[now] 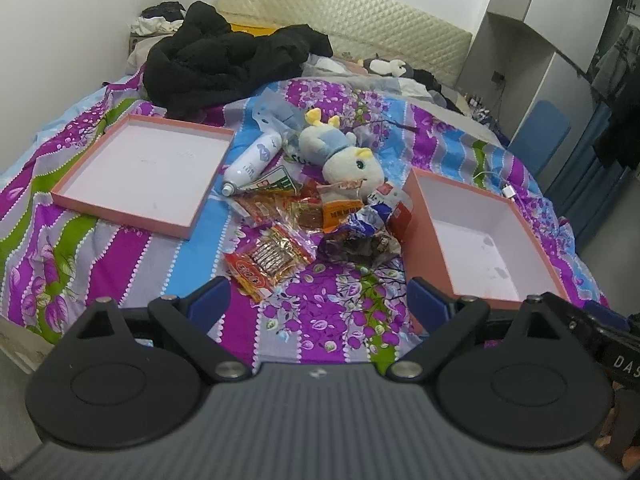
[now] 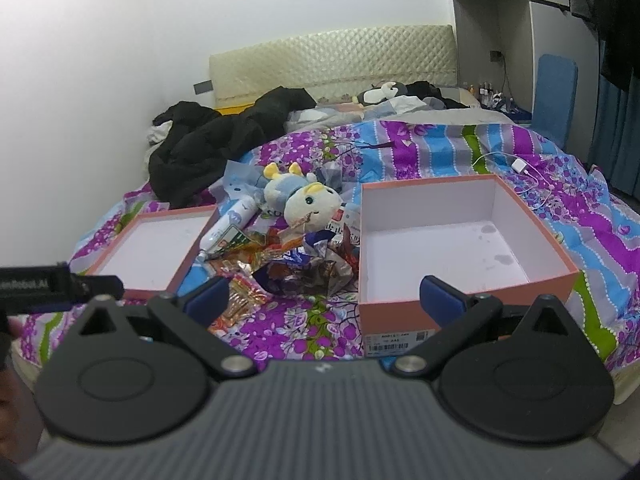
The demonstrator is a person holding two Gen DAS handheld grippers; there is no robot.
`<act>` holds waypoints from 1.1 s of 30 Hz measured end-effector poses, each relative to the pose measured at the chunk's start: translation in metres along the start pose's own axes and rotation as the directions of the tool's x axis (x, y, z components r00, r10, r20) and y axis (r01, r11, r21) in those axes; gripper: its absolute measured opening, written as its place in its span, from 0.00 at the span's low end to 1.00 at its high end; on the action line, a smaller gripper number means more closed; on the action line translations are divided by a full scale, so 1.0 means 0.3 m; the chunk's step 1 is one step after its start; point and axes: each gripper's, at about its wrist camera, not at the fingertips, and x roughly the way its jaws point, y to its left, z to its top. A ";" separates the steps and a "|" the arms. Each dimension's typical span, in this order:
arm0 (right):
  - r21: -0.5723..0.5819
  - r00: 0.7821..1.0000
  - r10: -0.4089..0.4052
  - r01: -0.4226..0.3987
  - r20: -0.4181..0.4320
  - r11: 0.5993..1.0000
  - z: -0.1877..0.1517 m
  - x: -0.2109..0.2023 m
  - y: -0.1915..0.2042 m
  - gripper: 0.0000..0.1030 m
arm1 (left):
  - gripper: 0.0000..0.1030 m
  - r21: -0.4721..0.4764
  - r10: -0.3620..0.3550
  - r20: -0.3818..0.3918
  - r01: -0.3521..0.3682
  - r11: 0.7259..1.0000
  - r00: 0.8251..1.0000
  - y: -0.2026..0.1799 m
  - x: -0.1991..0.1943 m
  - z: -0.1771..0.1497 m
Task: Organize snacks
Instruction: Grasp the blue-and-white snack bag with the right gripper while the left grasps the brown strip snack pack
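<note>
On the flowery bedspread, snack packets are sitting between two pink boxes; both grippers, left gripper and right gripper, are hovering wide apart, holding nothing.

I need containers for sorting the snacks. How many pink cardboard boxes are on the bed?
2. A shallow tray-like one lies left of the snack pile; a deeper one sits right of it. Both are open, nothing inside.

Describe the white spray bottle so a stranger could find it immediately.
On the purple floral bedspread, look between the shallow pink box lid and the plush toy. The white cylindrical spray bottle lies on its side there, the only hard, smooth item beside crinkly snack packets.
</note>
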 end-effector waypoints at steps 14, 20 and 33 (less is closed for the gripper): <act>-0.005 0.996 0.046 -0.046 -0.078 0.999 0.019 0.177 -0.002 1.00 | 0.94 0.008 0.019 -0.042 -0.019 1.000 0.999 0.032 0.176 0.092; -0.039 0.995 0.061 -0.064 -0.085 0.997 0.024 0.286 0.033 1.00 | 0.94 0.139 0.062 -0.094 -0.048 0.989 0.994 0.064 0.339 0.085; 0.058 0.976 0.146 -0.138 -0.162 0.989 -0.018 0.565 0.117 0.69 | 0.93 0.352 0.036 -0.290 0.071 0.933 0.956 0.211 0.765 0.033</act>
